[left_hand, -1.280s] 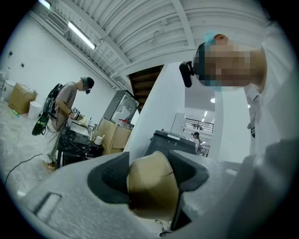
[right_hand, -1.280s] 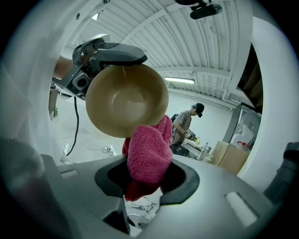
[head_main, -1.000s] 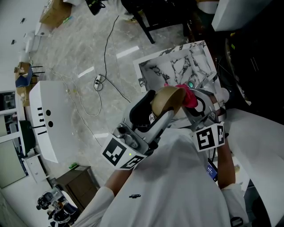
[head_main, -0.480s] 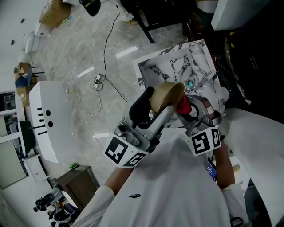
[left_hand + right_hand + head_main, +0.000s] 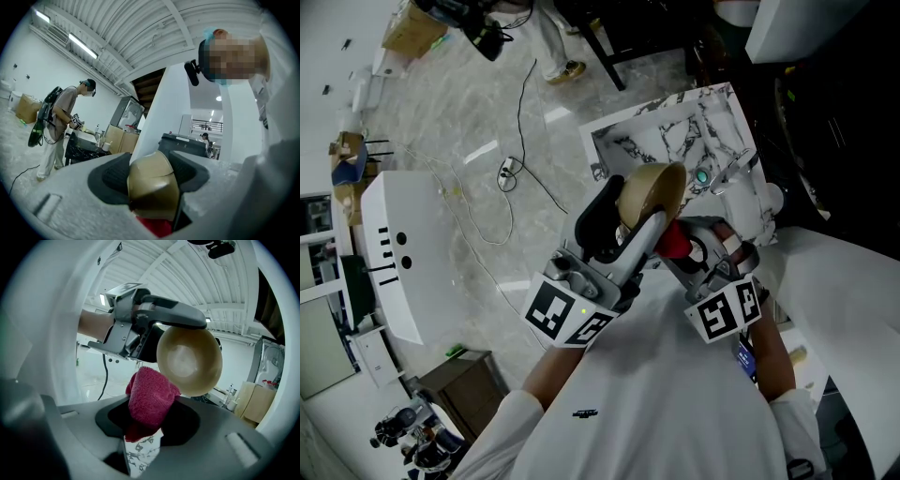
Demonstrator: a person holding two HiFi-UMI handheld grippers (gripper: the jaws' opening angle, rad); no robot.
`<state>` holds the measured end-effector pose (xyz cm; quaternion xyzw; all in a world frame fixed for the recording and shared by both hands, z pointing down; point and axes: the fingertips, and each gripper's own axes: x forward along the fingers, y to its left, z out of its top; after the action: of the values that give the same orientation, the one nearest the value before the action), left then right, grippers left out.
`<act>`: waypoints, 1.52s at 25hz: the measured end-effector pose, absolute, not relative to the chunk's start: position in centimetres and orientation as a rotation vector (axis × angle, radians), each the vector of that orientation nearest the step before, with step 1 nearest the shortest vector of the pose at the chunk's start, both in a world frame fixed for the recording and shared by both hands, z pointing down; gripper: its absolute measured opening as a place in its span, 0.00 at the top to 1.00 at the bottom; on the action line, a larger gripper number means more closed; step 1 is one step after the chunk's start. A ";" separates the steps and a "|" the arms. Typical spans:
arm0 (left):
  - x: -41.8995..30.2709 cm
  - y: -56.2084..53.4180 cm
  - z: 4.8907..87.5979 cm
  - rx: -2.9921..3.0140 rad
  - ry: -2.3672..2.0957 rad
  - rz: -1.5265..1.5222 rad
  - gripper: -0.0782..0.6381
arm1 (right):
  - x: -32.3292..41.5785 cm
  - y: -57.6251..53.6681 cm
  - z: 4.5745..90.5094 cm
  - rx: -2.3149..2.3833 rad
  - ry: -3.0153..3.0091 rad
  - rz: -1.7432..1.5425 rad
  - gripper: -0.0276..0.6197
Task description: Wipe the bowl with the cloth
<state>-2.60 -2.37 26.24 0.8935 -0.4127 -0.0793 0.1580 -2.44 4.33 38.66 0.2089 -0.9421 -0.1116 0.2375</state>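
A tan bowl is held up in the air, gripped by its rim in my left gripper, which is shut on it. In the left gripper view the bowl fills the gap between the jaws. My right gripper is shut on a red cloth, just below and right of the bowl. The right gripper view shows the cloth folded between the jaws, its top edge close under the bowl's open inside; I cannot tell if they touch.
A marble-patterned table lies under both grippers. Left of it, cables run over the stone floor, with a white cabinet further left. A person stands by a dark workbench in the background.
The right gripper with the red cloth has drawn down and back from the bowl's rim toward me. The bowl has tilted slightly upward in the left gripper.
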 end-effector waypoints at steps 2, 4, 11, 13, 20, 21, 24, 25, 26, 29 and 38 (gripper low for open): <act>-2.6 -2.5 26.6 2.552 -1.187 -0.218 0.52 | -2.5 4.8 38.7 0.554 -2.584 -0.314 0.73; -2.6 -2.6 26.9 2.547 -1.190 -0.212 0.52 | -2.4 5.2 38.7 0.540 -2.587 -0.320 0.73; -2.8 -2.5 27.1 2.532 -1.202 -0.212 0.52 | -2.1 6.2 37.7 0.546 -2.675 -0.225 0.73; -3.1 -2.6 27.1 2.526 -1.209 -0.215 0.52 | -1.9 6.2 37.4 0.558 -2.686 -0.215 0.73; -3.8 -3.0 27.4 2.510 -1.238 -0.203 0.52 | -1.0 6.1 36.5 0.596 -2.711 -0.190 0.73; -3.9 -3.1 27.6 2.505 -1.245 -0.197 0.52 | -0.8 6.0 36.3 0.607 -2.722 -0.177 0.73; -4.6 -3.2 28.2 2.477 -1.263 -0.193 0.52 | 0.0 5.6 35.6 0.652 -2.747 -0.142 0.73; -4.8 -3.2 28.3 2.472 -1.270 -0.192 0.52 | 0.3 5.5 35.6 0.667 -2.748 -0.136 0.73; -4.9 -3.2 28.4 2.468 -1.276 -0.189 0.52 | 0.5 5.3 35.6 0.679 -2.747 -0.132 0.73; -5.0 -3.1 28.6 2.467 -1.278 -0.181 0.52 | 1.1 5.0 35.9 0.692 -2.728 -0.113 0.73; -4.8 -2.6 28.9 2.478 -1.288 -0.151 0.52 | 2.6 2.8 34.8 0.870 -2.745 -0.041 0.73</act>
<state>-4.82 -2.62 28.92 0.8729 -0.4537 -0.0530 0.1714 2.57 2.84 34.78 0.2994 -0.9450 -0.0140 0.1306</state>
